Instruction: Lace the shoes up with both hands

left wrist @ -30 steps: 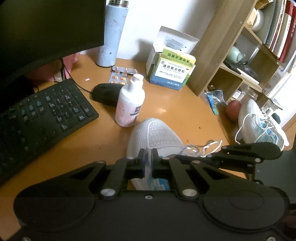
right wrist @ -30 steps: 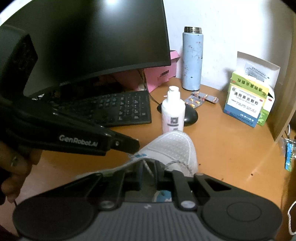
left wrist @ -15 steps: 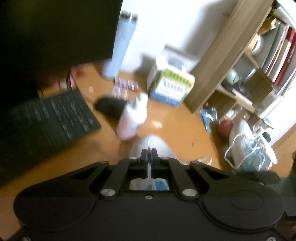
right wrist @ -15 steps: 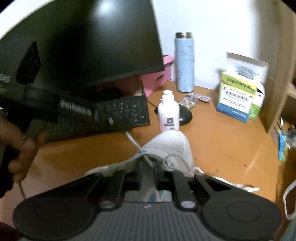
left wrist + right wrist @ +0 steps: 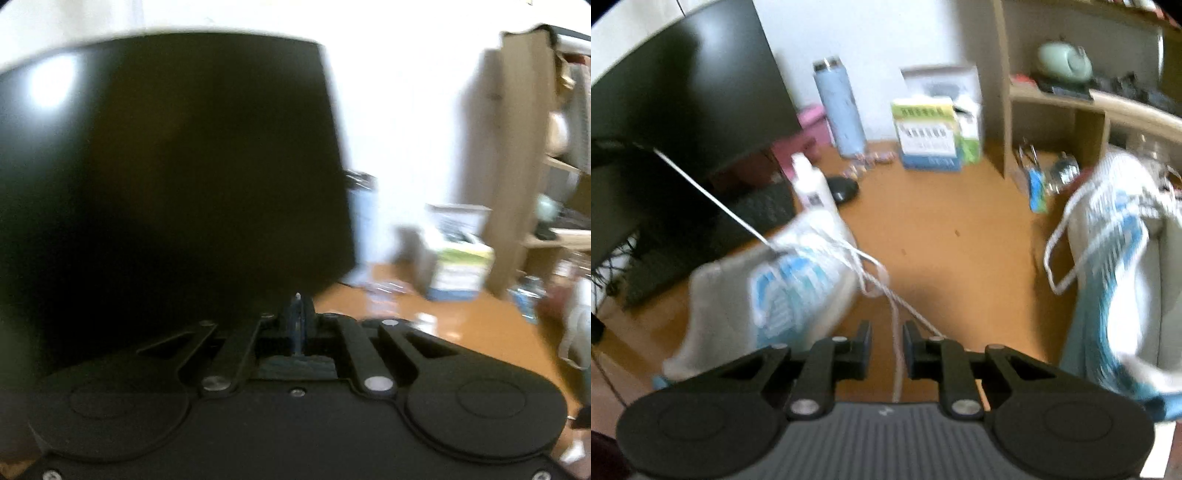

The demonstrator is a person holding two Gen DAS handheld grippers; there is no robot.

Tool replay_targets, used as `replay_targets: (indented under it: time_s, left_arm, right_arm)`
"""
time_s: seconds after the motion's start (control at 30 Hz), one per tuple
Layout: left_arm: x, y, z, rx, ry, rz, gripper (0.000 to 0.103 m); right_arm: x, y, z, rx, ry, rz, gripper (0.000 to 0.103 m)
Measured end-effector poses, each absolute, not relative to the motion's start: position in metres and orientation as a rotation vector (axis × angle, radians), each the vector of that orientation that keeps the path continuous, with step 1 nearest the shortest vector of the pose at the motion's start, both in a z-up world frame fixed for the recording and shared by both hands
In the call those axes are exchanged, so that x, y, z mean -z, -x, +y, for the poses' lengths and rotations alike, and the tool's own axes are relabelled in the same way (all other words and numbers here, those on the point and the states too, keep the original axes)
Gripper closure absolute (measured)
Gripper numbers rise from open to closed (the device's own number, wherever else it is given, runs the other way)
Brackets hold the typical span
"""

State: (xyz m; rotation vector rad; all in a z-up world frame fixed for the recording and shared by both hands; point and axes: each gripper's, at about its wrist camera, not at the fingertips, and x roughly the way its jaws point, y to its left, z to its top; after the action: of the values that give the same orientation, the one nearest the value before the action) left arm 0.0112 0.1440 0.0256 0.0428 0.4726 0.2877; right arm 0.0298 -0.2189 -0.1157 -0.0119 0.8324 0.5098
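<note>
The left gripper (image 5: 297, 317) is pinched shut on one lace end (taut up-left from the shoe (image 5: 768, 280)). The right gripper (image 5: 886, 347), jaws parted, has the other lace (image 5: 896, 332) lying between them ungripped; the shoe sits ahead-left of it.

White wall (image 5: 886, 33), wooden shelf (image 5: 1052, 107), orange desk (image 5: 953, 240).

Two low wrist views, shared desk (image 5: 945, 236) and monitor (image 5: 166, 177).

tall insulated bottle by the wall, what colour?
Pale blue tall insulated bottle with a silver metal cap; clearest in the right wrist view.
</note>
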Motion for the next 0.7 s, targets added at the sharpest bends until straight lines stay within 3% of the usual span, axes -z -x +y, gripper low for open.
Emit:
replay_targets:
  time_s: [0.27, 0.7]
  left_arm:
    - [-0.042, 0.024, 0.191, -0.52, -0.117, 0.451, 0.103]
    - [-0.024, 0.035, 0.156, -0.381, -0.101, 0.508, 0.103]
  right_arm:
    - [0.133, -0.051, -0.202, -0.534, 0.11, 0.821, 0.084]
    - [0.154, -0.091, -0.154, -0.574, 0.285, 0.89, 0.084]
